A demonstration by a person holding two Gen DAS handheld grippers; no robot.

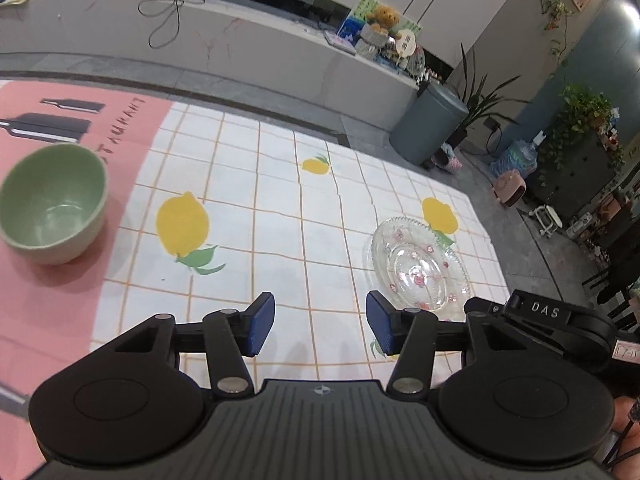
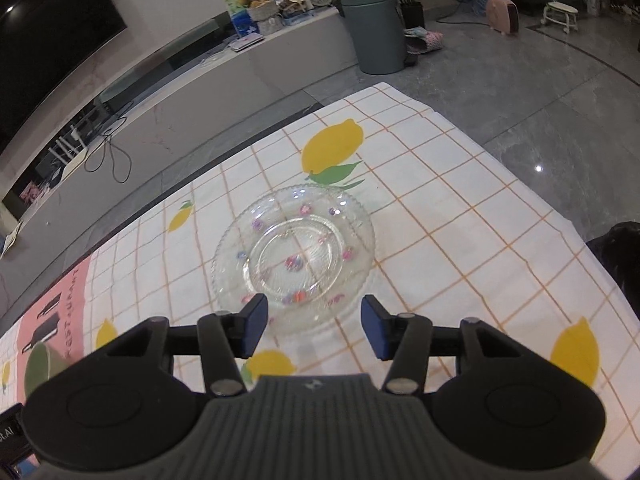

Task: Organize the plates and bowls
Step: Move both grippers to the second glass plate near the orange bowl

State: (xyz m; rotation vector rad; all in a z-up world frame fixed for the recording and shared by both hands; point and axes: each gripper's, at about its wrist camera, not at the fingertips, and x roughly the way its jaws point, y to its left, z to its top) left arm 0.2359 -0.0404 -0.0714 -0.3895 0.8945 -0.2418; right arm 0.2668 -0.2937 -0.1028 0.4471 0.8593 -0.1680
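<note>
A clear glass plate (image 2: 294, 258) with small pink flower marks lies on the lemon-print tablecloth (image 2: 460, 216); it also shows at the right of the left wrist view (image 1: 416, 264). A green bowl (image 1: 52, 204) stands upright on the pink mat (image 1: 48, 312) at the left; its edge shows in the right wrist view (image 2: 40, 364). My right gripper (image 2: 314, 326) is open and empty, just above the plate's near rim. My left gripper (image 1: 320, 326) is open and empty over bare cloth, between bowl and plate. Part of the right gripper's body (image 1: 548, 320) shows in the left wrist view.
The table's far edge (image 1: 280, 120) and right edge (image 2: 520, 168) drop to a grey tiled floor. A grey bin (image 1: 430, 124) and plants (image 1: 580, 128) stand beyond. A long low counter (image 1: 240, 40) runs along the back wall.
</note>
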